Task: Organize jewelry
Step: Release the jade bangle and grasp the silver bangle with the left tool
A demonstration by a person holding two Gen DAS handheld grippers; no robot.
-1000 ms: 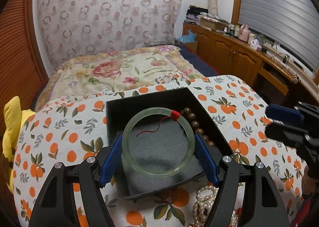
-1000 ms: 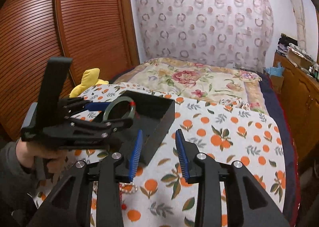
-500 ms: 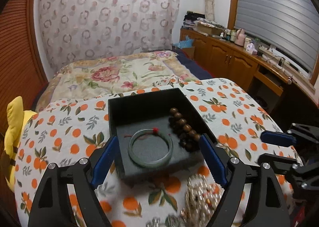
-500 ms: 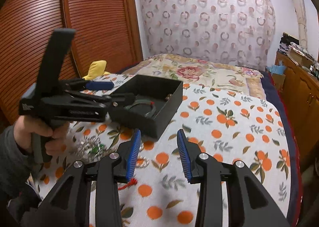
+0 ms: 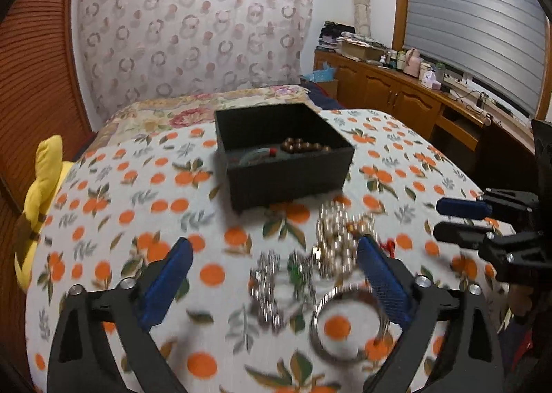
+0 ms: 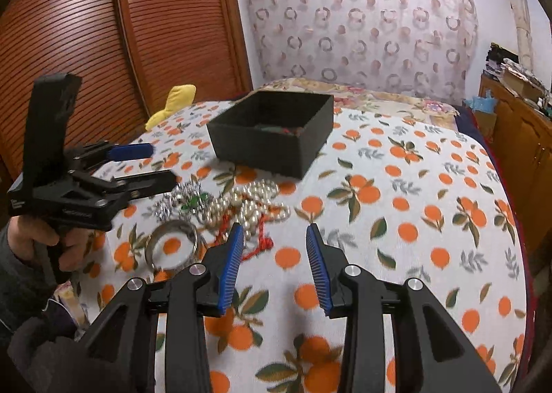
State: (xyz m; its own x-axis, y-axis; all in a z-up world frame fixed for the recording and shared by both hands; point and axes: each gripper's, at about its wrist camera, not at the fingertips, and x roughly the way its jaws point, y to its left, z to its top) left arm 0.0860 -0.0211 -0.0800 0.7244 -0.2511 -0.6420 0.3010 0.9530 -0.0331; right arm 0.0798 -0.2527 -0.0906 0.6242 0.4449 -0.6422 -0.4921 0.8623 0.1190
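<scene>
Jewelry (image 5: 310,275) is heaped loose on the orange-print cloth (image 6: 396,220), right in front of both grippers – a plain silvery bangle (image 5: 348,324) nearest, round and smooth, then a sparkly silver piece with green stones (image 6: 188,201), then a tangle of glossy cream pearl strands (image 6: 253,205) with a bit of red cord (image 6: 260,243) poking out. It's all a bit motion-blurred in the left wrist view, so finer detail is hard to tell.

Left gripper (image 5: 272,272) has its blue ribbed pads spread wide and still opening, straddling the pile with nothing pinched. Right gripper (image 6: 274,255) sits at a narrower gap, empty too, just to the right of the pearls. A hand (image 6: 41,238) in a dark sleeve holds the left tool.

Further back sits a black square box (image 5: 286,169), matte with straight walls – inside there's a pale green bangle (image 5: 257,155) with a red knot and a string of round brown wooden beads (image 5: 303,145). Something yellow and plush (image 5: 41,193) lies at the far left edge.
</scene>
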